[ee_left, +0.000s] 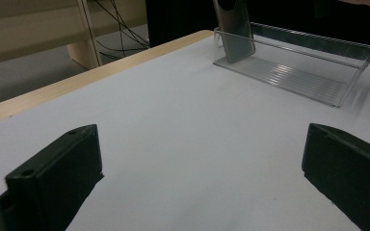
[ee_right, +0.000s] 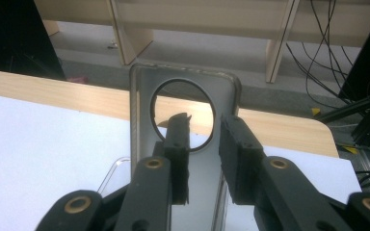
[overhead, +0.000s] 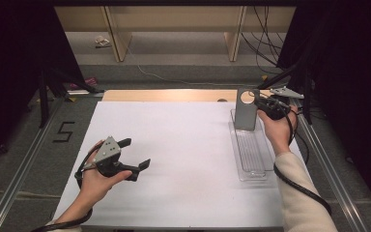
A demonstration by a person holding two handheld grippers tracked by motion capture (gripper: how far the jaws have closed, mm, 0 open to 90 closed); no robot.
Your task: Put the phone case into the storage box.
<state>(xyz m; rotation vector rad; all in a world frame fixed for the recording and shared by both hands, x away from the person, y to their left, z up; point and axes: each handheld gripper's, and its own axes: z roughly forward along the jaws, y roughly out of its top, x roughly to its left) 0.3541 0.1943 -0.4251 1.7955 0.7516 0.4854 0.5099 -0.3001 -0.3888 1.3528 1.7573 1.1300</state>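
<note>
My metal plate stands in the clear tray, and I have not let go yet.

On the left, my left gripper rests low over the white table with its jaws spread wide and nothing between them; it has no job right now, I think. Going right, the grey metal plate with the round hole near its top stands up at the far end of the clear plastic tray, its bottom edge down inside. Farther right, my right gripper is pinching one side of that plate, one jaw on each face. So I think the putting-in part is almost done. What is left is to open those jaws and pull my hand away without tipping the plate.
</note>
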